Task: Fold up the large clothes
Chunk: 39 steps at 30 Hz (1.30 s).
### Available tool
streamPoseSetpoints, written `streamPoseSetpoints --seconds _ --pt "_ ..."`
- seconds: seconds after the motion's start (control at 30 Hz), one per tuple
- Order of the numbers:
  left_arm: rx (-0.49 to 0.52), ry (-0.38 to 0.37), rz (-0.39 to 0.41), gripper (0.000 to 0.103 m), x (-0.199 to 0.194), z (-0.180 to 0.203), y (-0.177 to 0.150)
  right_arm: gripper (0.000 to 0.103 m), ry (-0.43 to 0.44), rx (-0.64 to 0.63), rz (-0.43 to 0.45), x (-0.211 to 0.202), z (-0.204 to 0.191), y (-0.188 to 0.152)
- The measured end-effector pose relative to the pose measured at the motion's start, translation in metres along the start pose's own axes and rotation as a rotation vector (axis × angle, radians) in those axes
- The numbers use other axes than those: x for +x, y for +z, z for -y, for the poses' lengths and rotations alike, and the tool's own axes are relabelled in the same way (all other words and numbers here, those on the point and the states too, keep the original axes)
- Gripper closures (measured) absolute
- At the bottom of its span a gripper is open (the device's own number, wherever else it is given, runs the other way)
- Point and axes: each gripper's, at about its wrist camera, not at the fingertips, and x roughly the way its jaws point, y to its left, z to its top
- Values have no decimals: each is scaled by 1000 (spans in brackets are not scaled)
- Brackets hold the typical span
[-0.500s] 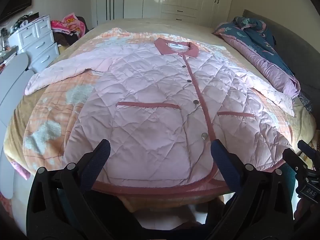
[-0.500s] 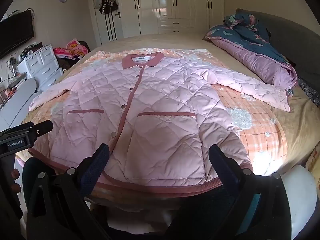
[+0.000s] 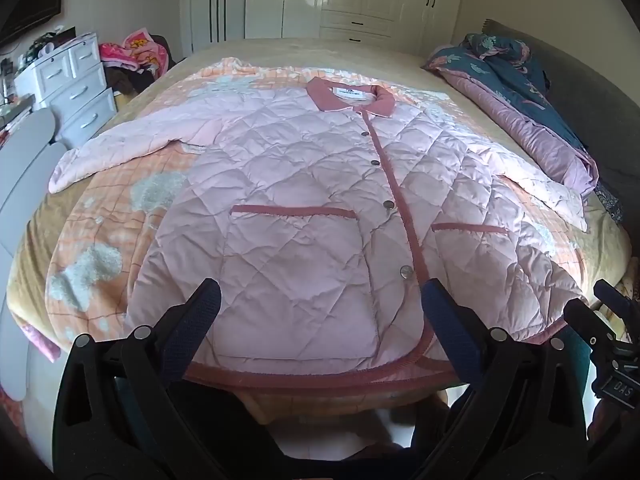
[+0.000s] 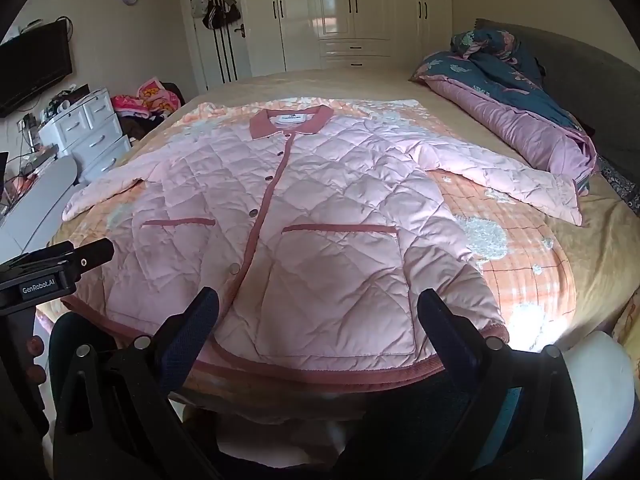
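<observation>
Both tongs, left [image 3: 320,300] and right [image 4: 320,298], gape empty above a jacket [image 4: 288,220] spread on the bed [image 4: 360,84]; wardrobe [image 4: 352,8] behind.

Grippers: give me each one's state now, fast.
Left gripper: open, holding nothing, above the jacket hem.
Right gripper: open, holding nothing, also above the hem.

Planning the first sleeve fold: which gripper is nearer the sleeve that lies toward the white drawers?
Left. The left gripper hangs open over the hem on that sleeve side; the right gripper, also open, sits over the hem's other half, farther away.
</observation>
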Motion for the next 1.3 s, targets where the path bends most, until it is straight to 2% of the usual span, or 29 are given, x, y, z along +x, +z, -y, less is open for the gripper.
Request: streamPoseSetpoints --seconds 0.9,1.3 --pt "4 5 6 9 -5 4 13 4 -1 -7 14 -4 -2 2" --pt "9 2 11 9 -5 5 7 4 0 -4 13 -4 -2 1"
